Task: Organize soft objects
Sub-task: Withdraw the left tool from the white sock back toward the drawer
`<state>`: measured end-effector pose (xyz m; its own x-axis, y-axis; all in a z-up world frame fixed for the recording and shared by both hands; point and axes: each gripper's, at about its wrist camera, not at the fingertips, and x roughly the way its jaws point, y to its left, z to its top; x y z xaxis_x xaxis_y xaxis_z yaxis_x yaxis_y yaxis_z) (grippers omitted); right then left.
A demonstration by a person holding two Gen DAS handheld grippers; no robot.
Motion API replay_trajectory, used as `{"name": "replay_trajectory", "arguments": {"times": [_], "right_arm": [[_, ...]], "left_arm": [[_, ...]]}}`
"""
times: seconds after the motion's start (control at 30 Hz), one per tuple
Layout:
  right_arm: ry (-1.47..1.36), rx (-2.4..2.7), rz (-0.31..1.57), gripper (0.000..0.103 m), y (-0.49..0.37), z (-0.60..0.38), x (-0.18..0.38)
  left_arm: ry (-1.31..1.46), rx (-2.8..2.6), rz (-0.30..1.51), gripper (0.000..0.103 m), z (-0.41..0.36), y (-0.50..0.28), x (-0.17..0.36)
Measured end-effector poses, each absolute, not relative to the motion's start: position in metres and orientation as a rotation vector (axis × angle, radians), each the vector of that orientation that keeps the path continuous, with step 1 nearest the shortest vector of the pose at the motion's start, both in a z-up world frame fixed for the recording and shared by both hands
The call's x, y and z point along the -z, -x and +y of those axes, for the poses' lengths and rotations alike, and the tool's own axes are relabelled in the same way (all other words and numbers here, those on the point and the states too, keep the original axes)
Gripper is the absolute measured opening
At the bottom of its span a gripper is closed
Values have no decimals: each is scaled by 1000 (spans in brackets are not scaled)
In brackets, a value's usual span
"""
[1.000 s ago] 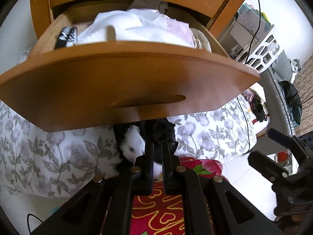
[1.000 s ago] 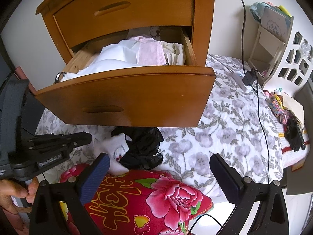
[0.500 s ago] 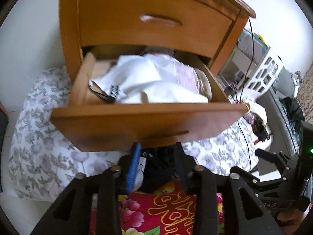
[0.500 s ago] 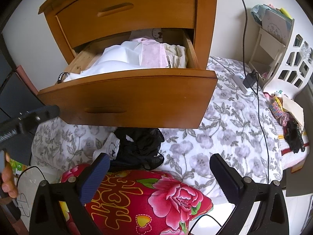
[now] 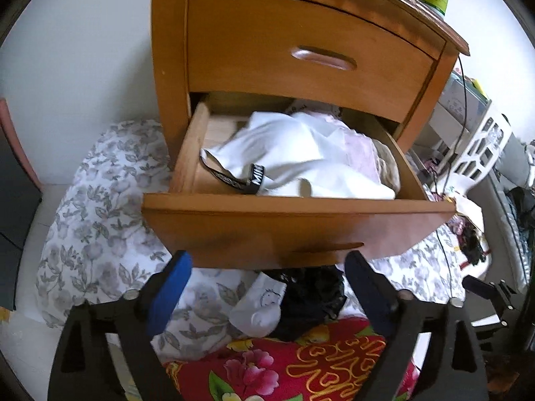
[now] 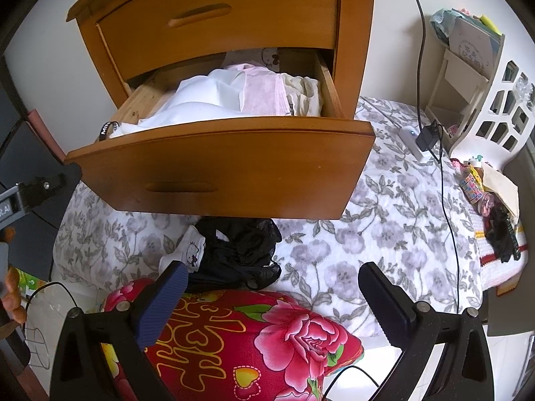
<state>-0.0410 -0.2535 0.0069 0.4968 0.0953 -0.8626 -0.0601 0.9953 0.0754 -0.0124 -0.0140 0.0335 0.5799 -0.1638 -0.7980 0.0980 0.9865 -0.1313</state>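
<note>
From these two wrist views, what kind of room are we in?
Most likely a bedroom. A wooden nightstand stands with its lower drawer pulled open and full of folded clothes, beside a bed with a grey floral sheet and a red floral pillow.

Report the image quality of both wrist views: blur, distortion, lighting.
Left wrist view: clothes in the open drawer look slightly motion-smeared, fisheye bows the nightstand, dark vignette at the corners. Right wrist view: sharper, daylight even, drawer front shades the black garment beneath it.
</note>
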Motion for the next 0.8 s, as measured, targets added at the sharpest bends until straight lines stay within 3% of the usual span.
{"name": "replay_trajectory", "arguments": {"times": [0.8], "right_arm": [[-18, -119, 942, 103, 24, -242, -35]], "left_arm": [[82, 113, 790, 98, 14, 11, -54]]}}
